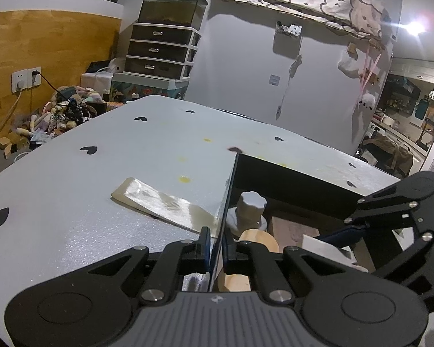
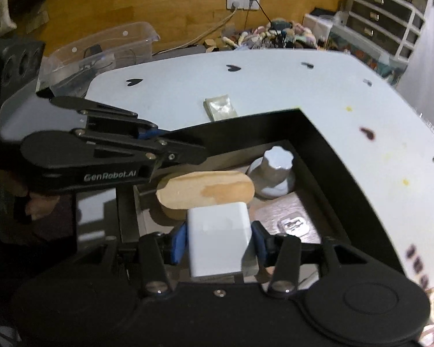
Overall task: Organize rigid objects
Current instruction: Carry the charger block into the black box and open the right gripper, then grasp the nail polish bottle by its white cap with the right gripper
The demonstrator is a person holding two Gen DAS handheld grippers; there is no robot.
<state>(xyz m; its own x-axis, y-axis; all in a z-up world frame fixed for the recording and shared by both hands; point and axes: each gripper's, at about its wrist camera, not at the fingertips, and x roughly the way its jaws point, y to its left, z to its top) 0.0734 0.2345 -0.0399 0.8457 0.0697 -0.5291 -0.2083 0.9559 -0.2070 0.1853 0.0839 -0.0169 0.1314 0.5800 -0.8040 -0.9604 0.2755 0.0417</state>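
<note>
Jaws: right gripper [image 2: 218, 243] clamped on a white block [image 2: 218, 243], held over the black box [image 2: 312, 127]; left gripper [image 1: 216, 248] pinched tight on the box's thin side wall [image 1: 227, 199]. Inside the box, near to far: wooden oval block [image 2: 205, 189], just beyond the white block; small shiny foil piece [image 2: 293, 225] on the floor; grey knob-shaped piece [image 2: 275, 173], upright in the far corner. Beyond the box, on the white table [image 2: 188, 92] with black hearts: flat pale strip [image 1: 159, 202], lying against the box's outer wall.
</note>
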